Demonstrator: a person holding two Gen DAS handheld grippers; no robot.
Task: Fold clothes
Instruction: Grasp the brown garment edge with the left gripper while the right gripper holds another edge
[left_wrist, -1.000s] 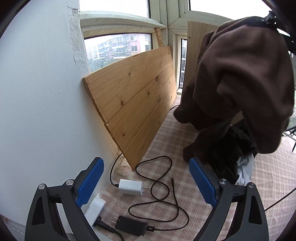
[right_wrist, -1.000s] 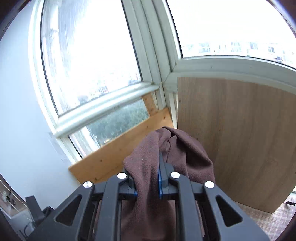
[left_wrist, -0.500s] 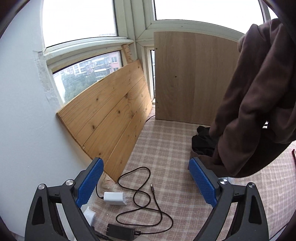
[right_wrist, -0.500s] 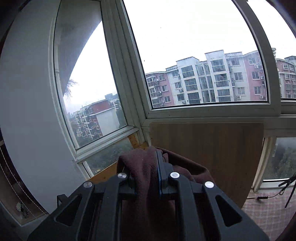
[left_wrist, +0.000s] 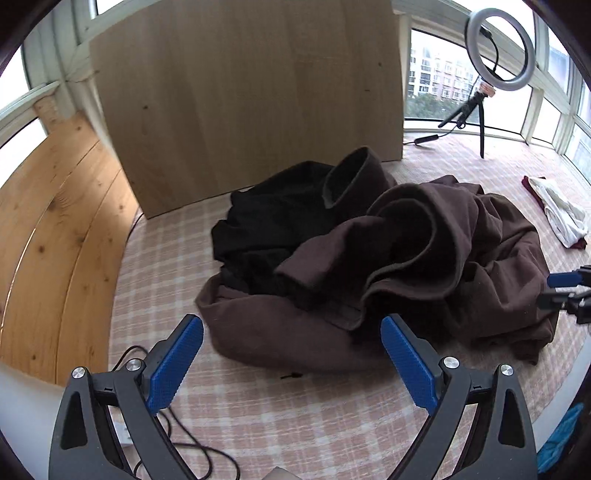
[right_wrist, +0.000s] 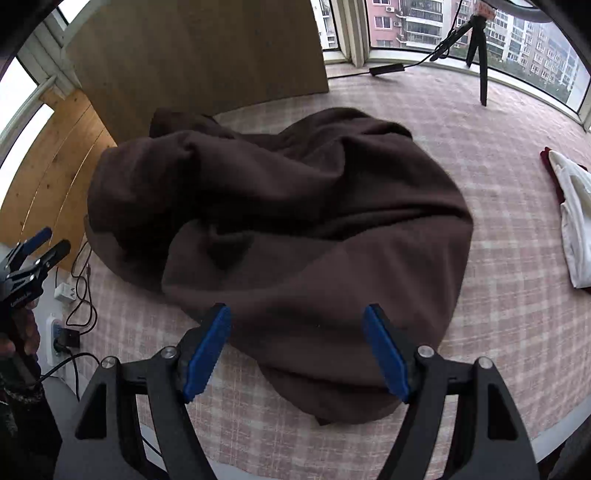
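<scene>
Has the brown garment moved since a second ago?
Yes. The brown garment dropped from the right gripper, which is now open, onto the checked cloth.

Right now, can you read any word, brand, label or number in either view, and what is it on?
White lettering on the body of the left tongs, seen from the right wrist view: too small and blurred to read.
Brown garment, white charger, wooden boards: no text visible.
Nothing else is legible.
</scene>
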